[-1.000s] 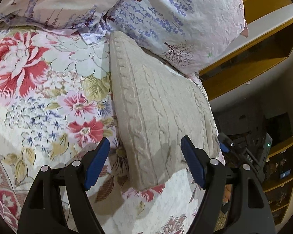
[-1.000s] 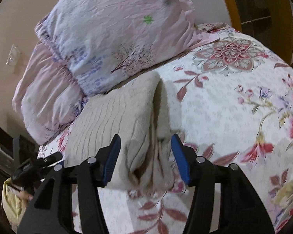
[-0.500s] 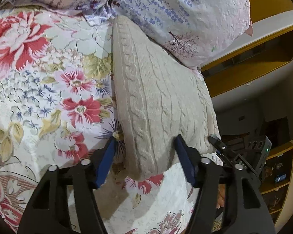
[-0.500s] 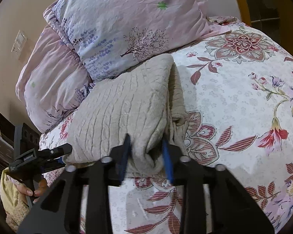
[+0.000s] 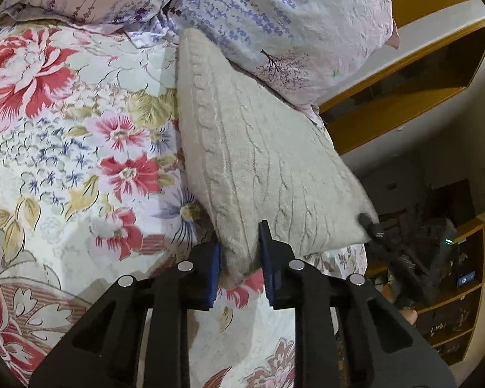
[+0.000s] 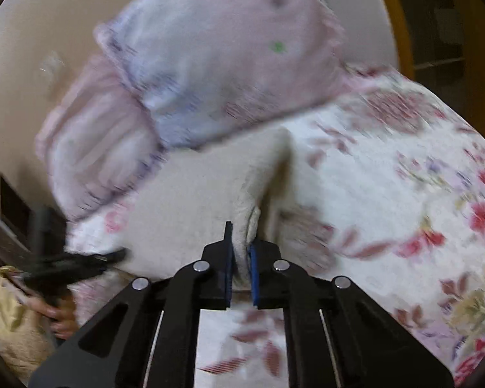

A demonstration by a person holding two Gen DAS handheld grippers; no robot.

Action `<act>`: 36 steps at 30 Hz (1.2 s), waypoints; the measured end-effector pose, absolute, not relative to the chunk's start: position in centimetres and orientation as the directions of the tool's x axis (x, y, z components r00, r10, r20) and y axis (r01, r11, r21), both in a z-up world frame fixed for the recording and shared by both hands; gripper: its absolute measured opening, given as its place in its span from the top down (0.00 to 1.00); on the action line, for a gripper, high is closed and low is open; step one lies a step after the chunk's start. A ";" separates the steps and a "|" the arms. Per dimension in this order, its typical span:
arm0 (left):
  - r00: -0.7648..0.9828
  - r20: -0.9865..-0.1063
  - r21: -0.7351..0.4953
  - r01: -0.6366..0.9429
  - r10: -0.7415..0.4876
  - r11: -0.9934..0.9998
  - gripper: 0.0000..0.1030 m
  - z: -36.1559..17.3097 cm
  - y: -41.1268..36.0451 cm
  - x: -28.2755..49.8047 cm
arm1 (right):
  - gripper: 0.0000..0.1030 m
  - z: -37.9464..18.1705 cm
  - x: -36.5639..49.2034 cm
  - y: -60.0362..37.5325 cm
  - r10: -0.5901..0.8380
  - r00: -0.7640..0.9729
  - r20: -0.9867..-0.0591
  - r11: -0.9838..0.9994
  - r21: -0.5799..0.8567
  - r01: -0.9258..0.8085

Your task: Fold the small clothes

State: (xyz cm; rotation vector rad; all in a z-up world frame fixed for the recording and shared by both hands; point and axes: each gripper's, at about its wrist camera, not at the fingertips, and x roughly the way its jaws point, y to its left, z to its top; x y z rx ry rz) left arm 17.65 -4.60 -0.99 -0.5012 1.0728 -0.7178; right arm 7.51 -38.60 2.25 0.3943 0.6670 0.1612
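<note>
A beige cable-knit sweater (image 5: 258, 161), folded into a long panel, lies on the floral bedspread (image 5: 64, 135) against the pillows. My left gripper (image 5: 239, 258) is shut on its near left corner. My right gripper (image 6: 241, 252) is shut on the other near corner, where the layers bunch; the sweater (image 6: 194, 207) shows blurred in the right wrist view. The right gripper's tip (image 5: 370, 223) shows at the sweater's right corner in the left wrist view. The left gripper (image 6: 80, 262) and the hand holding it show at lower left in the right wrist view.
Two pale floral pillows (image 5: 274, 19) lean behind the sweater's far end; they also show in the right wrist view (image 6: 210, 74). The bed's edge falls off on the right of the left wrist view, with wooden shelves (image 5: 404, 74) and dark furniture (image 5: 452, 242) beyond.
Both grippers moved forward and closed on the sweater's near corners. The right wrist view is now blurred by motion.
</note>
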 end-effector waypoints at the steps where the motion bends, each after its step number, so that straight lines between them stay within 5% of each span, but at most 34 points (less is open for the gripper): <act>1: 0.290 -0.611 -0.681 0.282 -0.736 0.676 0.79 -1.2 -4.5 17.5 | 0.92 1.3 7.8 -38.9 0.258 0.758 -0.600 0.916 0.402 0.006; 10: 0.289 -0.626 -0.669 0.278 -0.724 0.689 0.79 -1.8 -4.5 17.3 | 0.88 -1.4 8.9 -39.7 0.270 0.714 -0.646 0.898 0.437 0.057; 14: 0.294 -0.635 -0.652 0.291 -0.714 0.700 0.72 -0.9 -4.7 17.5 | 0.68 -0.4 8.8 -39.8 0.299 0.718 -0.629 0.881 0.470 0.046; 18: 0.341 -0.662 -0.600 0.292 -0.667 0.745 0.40 0.5 -5.4 18.7 | 0.55 1.4 10.3 -40.5 0.328 0.753 -0.570 0.842 0.537 0.040; 22: 0.384 -0.701 -0.530 0.285 -0.601 0.799 0.35 1.4 -6.6 20.3 | 0.56 1.9 13.2 -40.2 0.322 0.741 -0.589 0.844 0.533 0.057; 23: 0.389 -0.710 -0.516 0.281 -0.587 0.809 0.34 1.4 -7.0 20.6 | 0.62 1.9 14.0 -39.9 0.313 0.734 -0.603 0.853 0.519 0.062; 24: 0.392 -0.722 -0.497 0.280 -0.571 0.821 0.34 1.4 -7.3 21.0 | 0.82 1.8 14.7 -39.4 0.309 0.726 -0.614 0.861 0.506 0.061; 25: 0.398 -0.729 -0.480 0.281 -0.556 0.831 0.34 1.4 -7.7 21.3 | 0.88 1.7 14.9 -39.1 0.302 0.723 -0.621 0.867 0.494 0.062; 36: 0.443 -0.761 -0.362 0.316 -0.474 0.877 0.27 1.4 -9.7 20.9 | 0.91 0.0 14.9 -40.0 0.182 0.745 -0.642 0.904 0.407 0.129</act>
